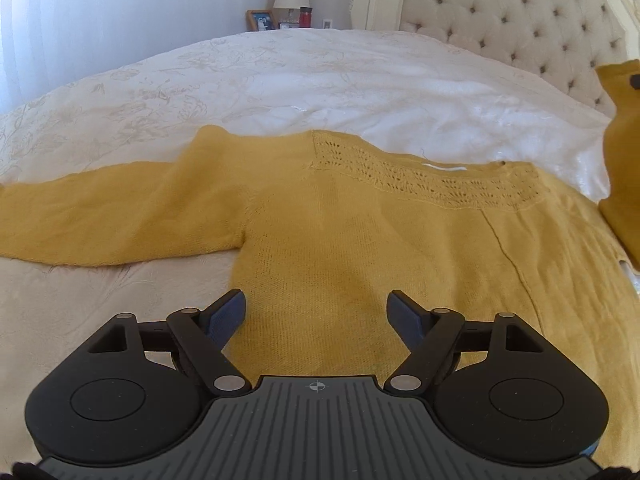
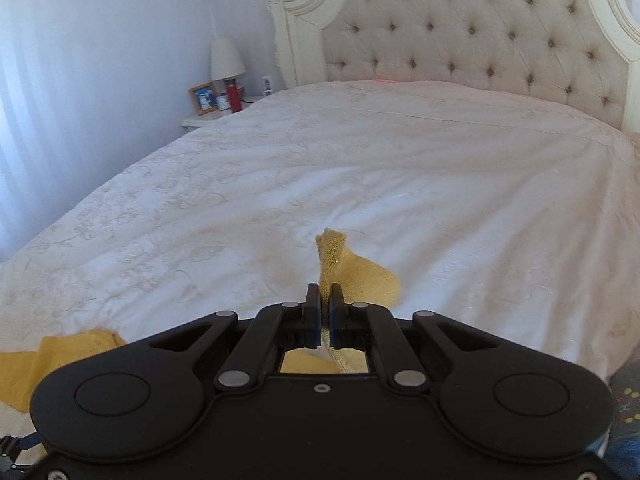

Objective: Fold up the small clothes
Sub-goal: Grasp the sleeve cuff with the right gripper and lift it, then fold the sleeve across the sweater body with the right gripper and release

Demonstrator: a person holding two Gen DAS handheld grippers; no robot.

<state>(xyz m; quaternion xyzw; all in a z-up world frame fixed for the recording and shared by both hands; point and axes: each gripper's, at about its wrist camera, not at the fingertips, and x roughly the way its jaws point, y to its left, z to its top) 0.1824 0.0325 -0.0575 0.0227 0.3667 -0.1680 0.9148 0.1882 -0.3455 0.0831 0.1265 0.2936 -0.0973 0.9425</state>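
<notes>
A mustard-yellow knitted sweater [image 1: 360, 236] lies flat on the white bedspread [image 1: 280, 80], its lace collar toward the headboard and one sleeve [image 1: 100, 216] stretched out to the left. My left gripper [image 1: 316, 308] hovers open just over the sweater's body, nothing between its blue pads. At the right edge of the left wrist view the other sleeve [image 1: 624, 160] is lifted up off the bed. My right gripper [image 2: 325, 304] is shut on that sleeve's ribbed cuff [image 2: 332, 252], which sticks up past the fingertips. More yellow knit [image 2: 60, 356] shows at the lower left.
A tufted cream headboard [image 2: 480, 32] stands at the far end of the bed. On a nightstand [image 2: 204, 120] to the left are a lamp [image 2: 226, 60], a photo frame and a red bottle. White bedspread stretches wide beyond the sweater.
</notes>
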